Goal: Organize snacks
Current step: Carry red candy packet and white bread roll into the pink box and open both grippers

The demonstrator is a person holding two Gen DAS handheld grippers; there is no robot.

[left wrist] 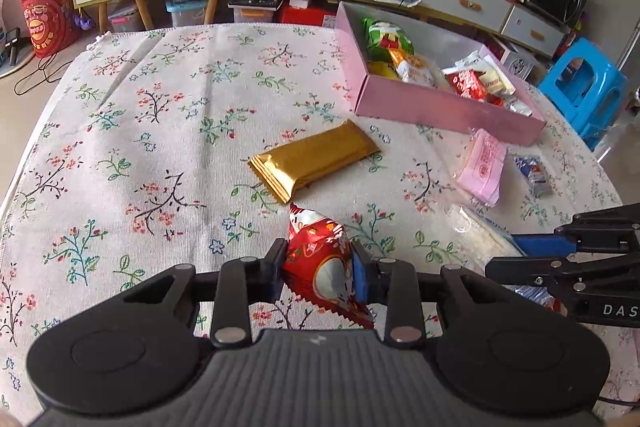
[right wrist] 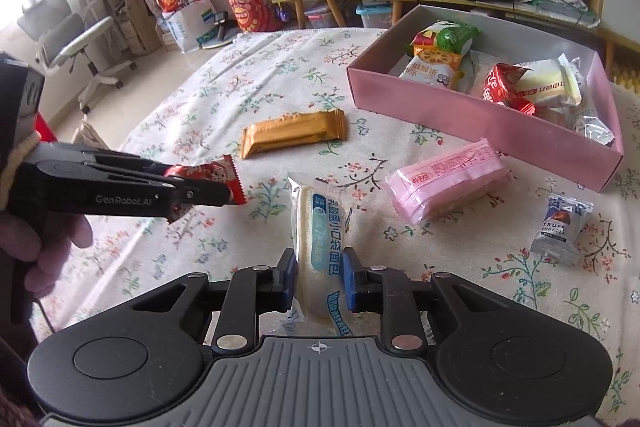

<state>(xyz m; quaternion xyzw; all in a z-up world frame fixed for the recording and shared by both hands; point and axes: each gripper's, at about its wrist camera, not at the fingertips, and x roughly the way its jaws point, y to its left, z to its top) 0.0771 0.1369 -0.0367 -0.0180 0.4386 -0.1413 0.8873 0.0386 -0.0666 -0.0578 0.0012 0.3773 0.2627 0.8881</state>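
Partly done: several packets already inside the pink box [right wrist: 472, 115]; gold bar [right wrist: 294, 133], pink packet [right wrist: 448, 181] and small chocolate [right wrist: 562, 229] left on the tabletop [left wrist: 160, 147]. Left tool [left wrist: 319, 273] pinching a red snack [left wrist: 320, 259], long axis pointing away toward the gold bar. Right tool [right wrist: 319, 277] clamped on a bread packet [right wrist: 322, 227], long axis running straight ahead, apparently just above the cloth

A woven, matt floral tablecloth [left wrist: 120, 131] covers the table. The gold bar wrapper [left wrist: 316, 159] and red snack packet [left wrist: 320, 263] are glossy foil; the bread bag [right wrist: 320, 247] is clear shiny plastic. The pink box [right wrist: 480, 115] looks like smooth card with a faint sheen.
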